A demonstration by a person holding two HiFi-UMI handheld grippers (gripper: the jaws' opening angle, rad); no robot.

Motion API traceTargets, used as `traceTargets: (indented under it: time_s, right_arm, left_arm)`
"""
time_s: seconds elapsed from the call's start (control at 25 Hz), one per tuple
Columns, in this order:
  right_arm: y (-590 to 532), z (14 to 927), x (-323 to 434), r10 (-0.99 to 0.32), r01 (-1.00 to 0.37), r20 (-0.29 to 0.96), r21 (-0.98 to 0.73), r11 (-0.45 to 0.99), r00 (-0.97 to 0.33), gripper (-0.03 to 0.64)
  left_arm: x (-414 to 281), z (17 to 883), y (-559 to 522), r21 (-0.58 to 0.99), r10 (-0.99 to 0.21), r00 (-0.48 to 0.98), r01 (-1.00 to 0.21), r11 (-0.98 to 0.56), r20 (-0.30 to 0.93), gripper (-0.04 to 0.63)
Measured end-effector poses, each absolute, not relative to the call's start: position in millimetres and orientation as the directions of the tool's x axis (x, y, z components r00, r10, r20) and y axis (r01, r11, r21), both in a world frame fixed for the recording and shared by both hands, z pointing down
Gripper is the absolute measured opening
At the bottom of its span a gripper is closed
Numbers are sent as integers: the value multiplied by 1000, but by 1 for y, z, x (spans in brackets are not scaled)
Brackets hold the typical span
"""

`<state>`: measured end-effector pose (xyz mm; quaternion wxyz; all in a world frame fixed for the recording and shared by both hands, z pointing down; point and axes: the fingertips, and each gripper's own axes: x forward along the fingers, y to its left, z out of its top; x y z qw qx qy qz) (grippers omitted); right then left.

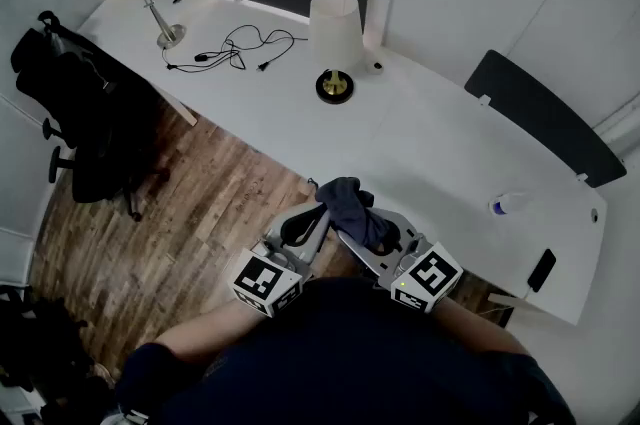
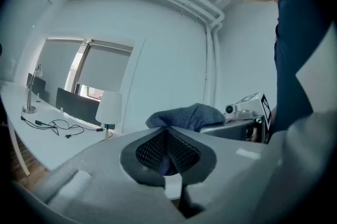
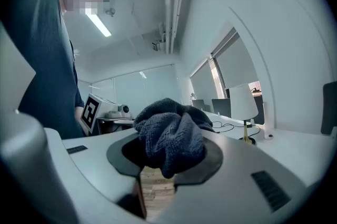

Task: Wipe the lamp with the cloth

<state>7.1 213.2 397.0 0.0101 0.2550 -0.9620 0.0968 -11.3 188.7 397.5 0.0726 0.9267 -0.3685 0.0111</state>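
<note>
Cloth [image 1: 352, 209] bunched tight in jaws of right gripper [image 1: 345, 223]; left gripper [image 1: 314, 219] closed on nothing. Lamp [image 1: 334, 35] upright on table [image 1: 440, 148], well apart. Best to keep grip firm, reach forward, wipe lightly.

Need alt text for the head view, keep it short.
Seen from above, the right gripper holds a bunched dark blue cloth in its tongs close to the person's body, with the left gripper alongside. Ahead, a white-shaded lamp stands on a long white table, out of contact with both grippers.
</note>
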Motion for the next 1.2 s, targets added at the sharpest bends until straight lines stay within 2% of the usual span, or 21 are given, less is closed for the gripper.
traceTargets:
  time_s: [0.96, 1.2]
  right_arm:
    - [172, 410, 55, -380, -382, 50, -208, 901, -924, 130]
    - [146, 415, 47, -373, -378, 62, -203, 903, -926, 130]
  left_arm:
    - [34, 409, 148, 123, -758, 642, -766, -631, 114, 6]
    - [26, 413, 121, 140, -758, 641, -767, -627, 118, 6]
